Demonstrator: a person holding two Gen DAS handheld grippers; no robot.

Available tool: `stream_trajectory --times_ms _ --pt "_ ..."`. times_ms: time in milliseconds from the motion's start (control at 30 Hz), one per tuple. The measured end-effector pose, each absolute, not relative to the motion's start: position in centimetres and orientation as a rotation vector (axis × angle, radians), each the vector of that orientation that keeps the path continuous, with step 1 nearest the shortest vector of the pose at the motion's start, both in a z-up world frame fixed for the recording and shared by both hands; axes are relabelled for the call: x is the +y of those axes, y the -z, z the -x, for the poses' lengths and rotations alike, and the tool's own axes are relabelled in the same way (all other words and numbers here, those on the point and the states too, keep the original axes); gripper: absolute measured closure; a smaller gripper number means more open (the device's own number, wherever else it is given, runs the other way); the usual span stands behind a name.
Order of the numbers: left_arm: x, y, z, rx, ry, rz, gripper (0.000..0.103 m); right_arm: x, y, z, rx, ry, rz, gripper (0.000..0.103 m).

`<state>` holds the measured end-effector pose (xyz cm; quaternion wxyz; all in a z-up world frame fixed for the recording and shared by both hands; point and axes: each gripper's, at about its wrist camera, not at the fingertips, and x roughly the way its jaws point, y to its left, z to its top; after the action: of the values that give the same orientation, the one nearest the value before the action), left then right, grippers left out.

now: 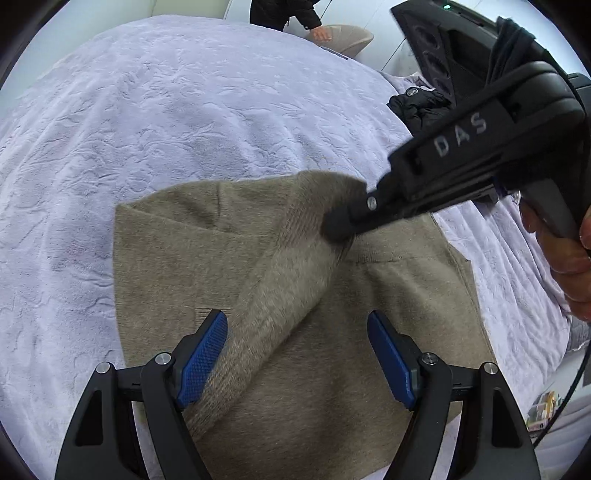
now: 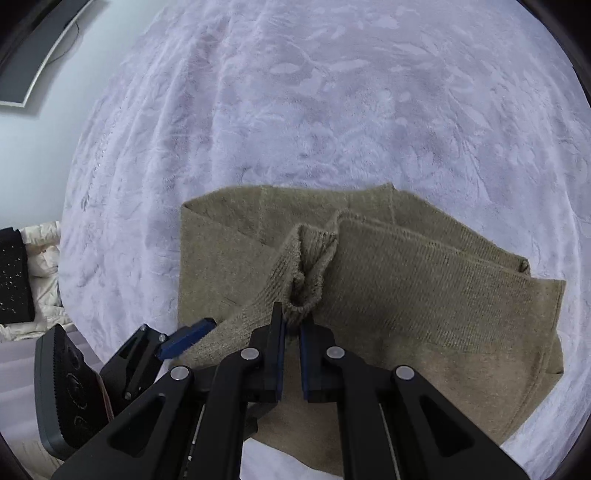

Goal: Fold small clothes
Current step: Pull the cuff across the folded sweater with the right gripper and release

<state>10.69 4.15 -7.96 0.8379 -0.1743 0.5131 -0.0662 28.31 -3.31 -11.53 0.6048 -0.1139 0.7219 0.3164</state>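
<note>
A small olive-brown knitted sweater (image 1: 314, 369) lies on a lavender bedspread (image 1: 184, 122), partly folded; it also shows in the right wrist view (image 2: 424, 295). My left gripper (image 1: 297, 350) is open just above the sweater, with a sleeve running between its blue pads (image 1: 203, 358). My right gripper (image 2: 291, 325) is shut on the ribbed cuff of that sleeve (image 2: 306, 280) and holds it up over the sweater's body. The right gripper appears in the left wrist view (image 1: 343, 225), pinching the cuff. The left gripper's blue pad shows in the right wrist view (image 2: 188, 338).
A black jacket (image 1: 417, 107) lies on the bed at the far right. A person in dark clothes (image 1: 284, 14) stands beyond the bed by a beige chair (image 1: 351, 37). A white quilted item (image 2: 40, 266) lies at the left.
</note>
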Motion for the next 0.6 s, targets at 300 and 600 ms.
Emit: stream_trajectory --times_ms 300,600 --pt "-1.0 7.5 -9.1 1.043 0.211 0.163 0.025 -5.0 10.8 -30.3 1.74 -0.606 0.219 0.037" --pt "-0.5 7.7 -9.0 1.046 0.18 0.187 0.025 -1.9 15.9 -29.8 1.906 -0.445 0.388 0.09"
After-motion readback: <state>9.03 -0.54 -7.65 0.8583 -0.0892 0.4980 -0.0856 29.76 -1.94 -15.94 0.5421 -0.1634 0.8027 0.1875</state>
